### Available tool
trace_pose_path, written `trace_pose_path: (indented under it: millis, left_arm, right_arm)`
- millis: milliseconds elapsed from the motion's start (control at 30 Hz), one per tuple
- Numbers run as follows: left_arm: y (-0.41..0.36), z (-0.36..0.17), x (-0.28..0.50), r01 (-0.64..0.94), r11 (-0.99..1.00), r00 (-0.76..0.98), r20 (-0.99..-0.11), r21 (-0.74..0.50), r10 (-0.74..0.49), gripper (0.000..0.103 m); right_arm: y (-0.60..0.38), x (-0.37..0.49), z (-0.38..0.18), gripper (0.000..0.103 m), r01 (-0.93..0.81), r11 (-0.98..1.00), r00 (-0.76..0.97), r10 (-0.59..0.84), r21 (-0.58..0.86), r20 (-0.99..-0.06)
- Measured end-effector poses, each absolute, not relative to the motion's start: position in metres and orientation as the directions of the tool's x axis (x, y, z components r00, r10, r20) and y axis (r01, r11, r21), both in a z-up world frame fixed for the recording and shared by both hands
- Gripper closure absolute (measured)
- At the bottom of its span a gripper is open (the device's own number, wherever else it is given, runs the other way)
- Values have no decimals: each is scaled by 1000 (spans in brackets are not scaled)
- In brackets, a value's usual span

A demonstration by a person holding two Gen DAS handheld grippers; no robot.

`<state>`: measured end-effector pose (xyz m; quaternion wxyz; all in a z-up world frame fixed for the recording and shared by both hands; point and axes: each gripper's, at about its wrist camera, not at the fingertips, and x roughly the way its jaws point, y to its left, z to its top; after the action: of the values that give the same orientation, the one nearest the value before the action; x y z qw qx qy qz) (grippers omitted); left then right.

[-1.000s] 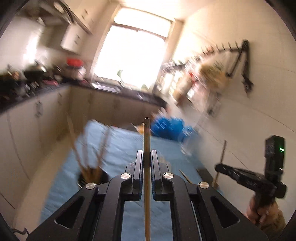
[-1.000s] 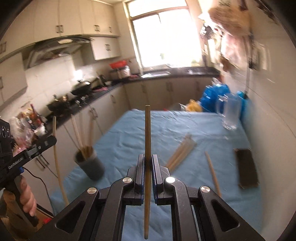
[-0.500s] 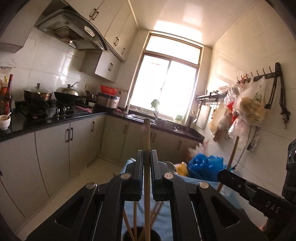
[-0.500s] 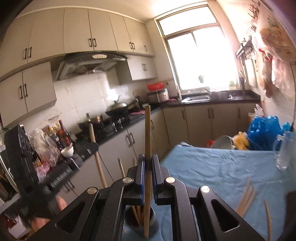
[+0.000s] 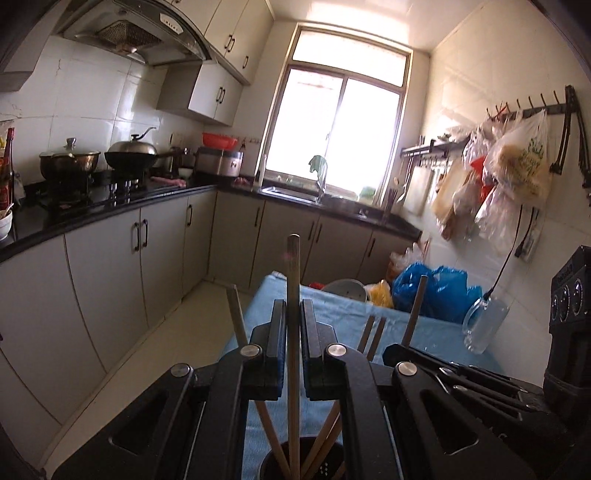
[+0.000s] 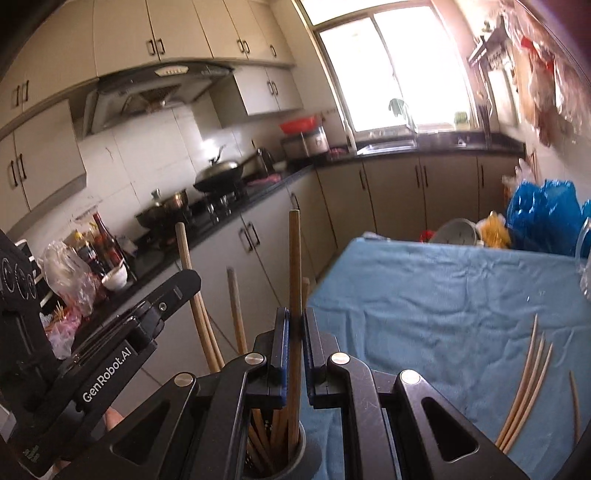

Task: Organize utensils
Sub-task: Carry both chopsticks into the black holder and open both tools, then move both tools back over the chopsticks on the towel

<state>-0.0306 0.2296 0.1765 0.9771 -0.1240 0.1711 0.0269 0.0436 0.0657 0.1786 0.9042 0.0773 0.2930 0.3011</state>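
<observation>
Basically each chopstick [image 5: 293, 295] [image 6: 294, 280] hangs upright, tip in the holder [image 6: 295, 454] at worktop's [image 6: 443, 295] near-left corner, ready to drop; left fingers [image 5: 293, 354] and right fingers [image 6: 294, 354] clamp one apiece. Loose chopsticks [image 6: 528, 387] wait near the right edge.

Daylight pours in through the window [image 5: 341, 122] ahead of me, so bright that the panes blow out to white and nothing outside shows. It throws a glare patch on the ceiling and washes the right wall [image 5: 491, 92] pale. My black tools sit backlit and dark at the bottom of both views, their undersides in shadow. The fisheye bends the cabinets [image 6: 155, 33] and counter into curves, and the corners fall off to black. The hanging bags [image 6: 543, 74] at the right edge smear slightly; the middle stays sharp.
</observation>
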Motion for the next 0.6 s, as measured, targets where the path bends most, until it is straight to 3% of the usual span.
trace_pose_path:
  millis: [133,200,267,333,600]
  left_arm:
    - [228,171,-38,-99,968,935,-356,-231,11,96]
    - [229,174,-44,-104,967,933,-358,-233,14,92]
    - [231,176,-52,-118,965,934,-357,-236,27,70]
    - [233,181,-63,-137,960,937,-345,-242,46,58]
    - [216,195,-107,-193,964,933,-339,-182,123,38]
  right_arm:
    - [62,43,169,95,-490,807,633,590,330,-501]
    - [59,43,168,87,-483,806,630,591,342,-503]
    - [55,41,169,71,-471,808,634,589,354,-501]
    - [51,38,173,63,-460,812,646,584,359,-492]
    - [8,16,177,50,-397,842,687,537,366,-489]
